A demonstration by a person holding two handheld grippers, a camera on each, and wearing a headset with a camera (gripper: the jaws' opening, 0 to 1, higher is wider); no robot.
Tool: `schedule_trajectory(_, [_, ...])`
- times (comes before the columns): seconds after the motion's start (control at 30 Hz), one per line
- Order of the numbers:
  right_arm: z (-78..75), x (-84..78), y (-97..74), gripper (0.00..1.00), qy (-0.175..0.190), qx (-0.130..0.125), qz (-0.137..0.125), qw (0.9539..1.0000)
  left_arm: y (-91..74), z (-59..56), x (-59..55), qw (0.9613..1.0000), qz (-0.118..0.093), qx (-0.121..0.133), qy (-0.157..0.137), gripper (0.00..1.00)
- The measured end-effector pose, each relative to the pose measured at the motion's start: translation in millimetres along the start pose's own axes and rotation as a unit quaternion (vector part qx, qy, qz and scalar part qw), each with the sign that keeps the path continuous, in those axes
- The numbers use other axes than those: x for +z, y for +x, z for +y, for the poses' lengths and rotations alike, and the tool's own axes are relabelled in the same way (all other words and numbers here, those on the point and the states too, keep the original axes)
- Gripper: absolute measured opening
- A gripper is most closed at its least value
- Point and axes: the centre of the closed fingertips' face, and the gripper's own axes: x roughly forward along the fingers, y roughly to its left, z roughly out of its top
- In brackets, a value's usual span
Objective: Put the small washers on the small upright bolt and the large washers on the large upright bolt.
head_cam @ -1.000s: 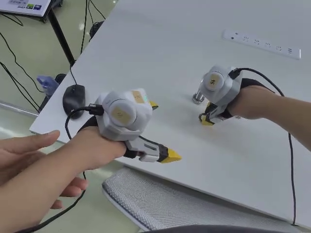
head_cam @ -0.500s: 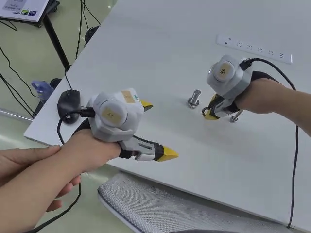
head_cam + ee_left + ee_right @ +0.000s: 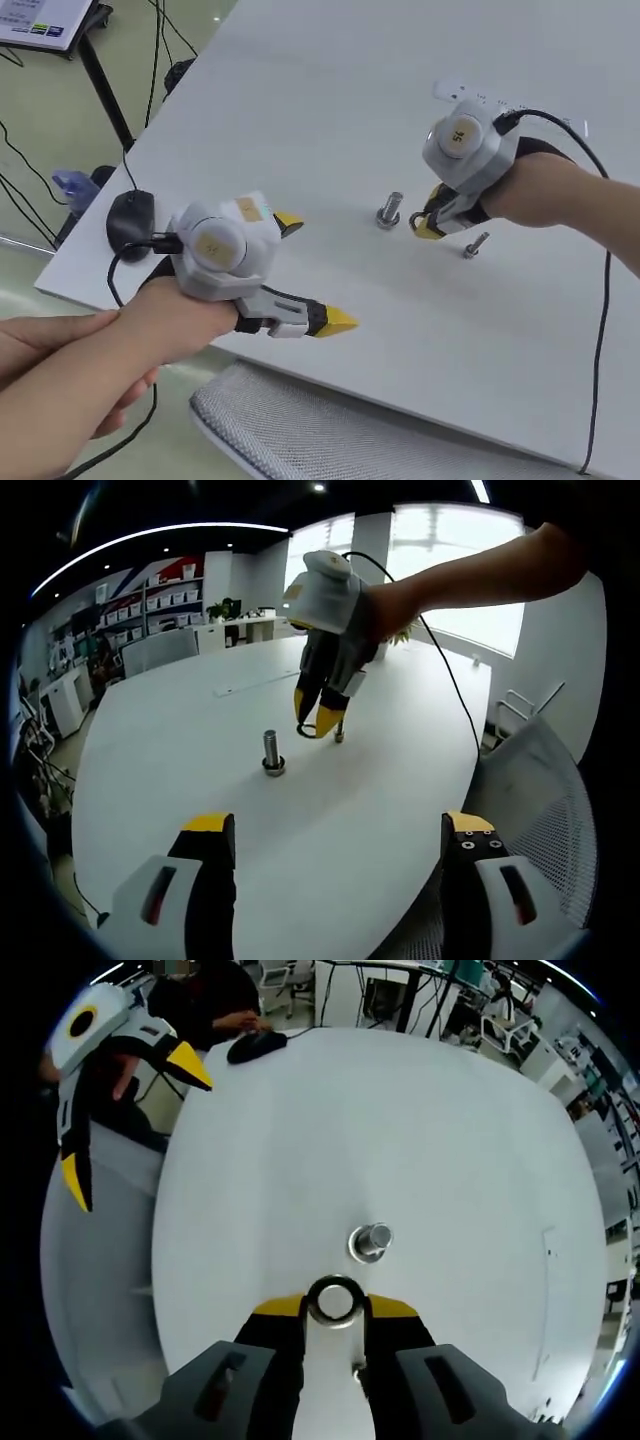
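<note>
Right gripper view: right gripper [image 3: 333,1310] pinches 1 washer [image 3: 333,1281], prob. large, just right of large bolt [image 3: 372,1240]. Next: centre it over bolt, lower, release. Left gripper [image 3: 338,822] wide open, empty.

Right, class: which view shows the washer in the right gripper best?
The right gripper view: the washer faces the camera as a full ring held by the right gripper. The head view and left gripper view show it small and thin.
</note>
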Motion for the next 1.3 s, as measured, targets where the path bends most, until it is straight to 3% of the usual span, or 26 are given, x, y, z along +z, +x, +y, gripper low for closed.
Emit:
schedule_trajectory(0.27, [-10.5,10.6,-5.7,0.22,-0.001,-0.006,-0.008,1.0,-1.0,13.4,-3.2,0.9996,-0.015,0.014,-0.021,0.83])
schedule_trajectory(0.43, [-17.1,21.0,-6.4,0.22,0.001,-0.008,-0.016,0.9998,1.4,24.0,-17.8,0.9993,-0.007,0.021,-0.031,0.83])
schedule_trajectory(0.57, [-22.1,26.5,-5.4,0.22,0.006,-0.01,-0.02,0.9997,2.4,24.1,-21.8,0.9991,-0.006,0.02,-0.038,0.83])
schedule_trajectory(0.73, [-24.9,32.8,-2.1,0.22,0.007,-0.009,-0.02,0.9997,2.3,22.5,-18.1,0.9989,-0.011,0.02,-0.04,0.84])
schedule_trajectory(1.3, [-26.2,35.2,14.9,0.22,0.004,-0.007,0.004,1.0,0.9,26.0,-18.3,0.9989,-0.013,0.022,-0.039,0.83])
